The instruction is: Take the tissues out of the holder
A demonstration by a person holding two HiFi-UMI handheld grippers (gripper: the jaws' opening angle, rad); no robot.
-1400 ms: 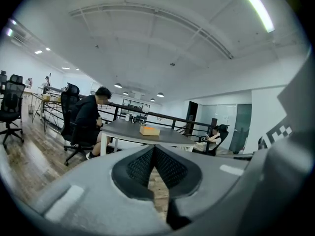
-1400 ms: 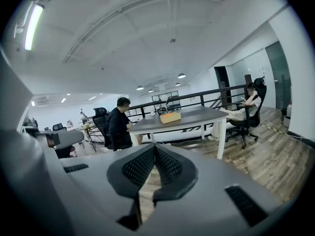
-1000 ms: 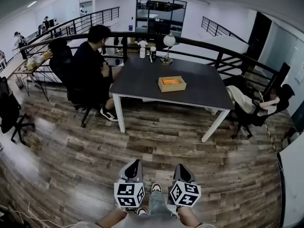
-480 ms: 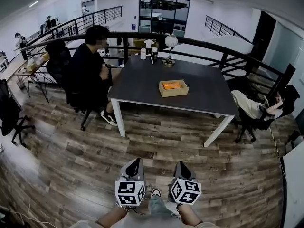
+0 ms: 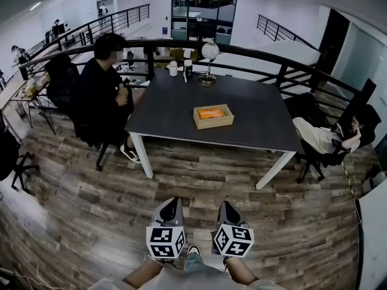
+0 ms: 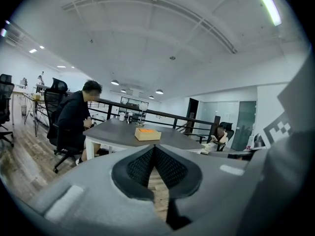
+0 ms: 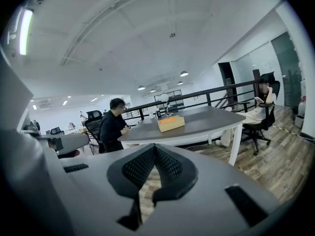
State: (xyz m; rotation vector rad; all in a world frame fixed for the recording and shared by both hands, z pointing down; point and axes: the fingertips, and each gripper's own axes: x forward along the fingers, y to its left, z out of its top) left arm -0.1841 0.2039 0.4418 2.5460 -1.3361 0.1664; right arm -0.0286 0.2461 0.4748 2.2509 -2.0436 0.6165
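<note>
A wooden tissue holder point(image 5: 213, 116) with an orange pack inside sits near the middle of a dark table point(image 5: 163, 110), far ahead of me. It also shows in the left gripper view point(image 6: 147, 133) and the right gripper view point(image 7: 171, 123). My left gripper point(image 5: 170, 205) and right gripper point(image 5: 225, 205) hang side by side low in the head view, over the wooden floor and well short of the table. Both point toward the table. The left gripper point(image 6: 154, 147) has its jaws shut with nothing in them, and so does the right gripper point(image 7: 155, 146).
A person in black point(image 5: 100, 95) sits at the table's left side, another point(image 5: 326, 138) in a chair at its right end. A globe lamp point(image 5: 210, 53) and cups point(image 5: 173, 68) stand at the far edge before a black railing point(image 5: 284, 65). Office chairs stand at the far left.
The table and holder have drawn slightly nearer and shifted left in the head view. Both grippers stay shut and low, side by side.
</note>
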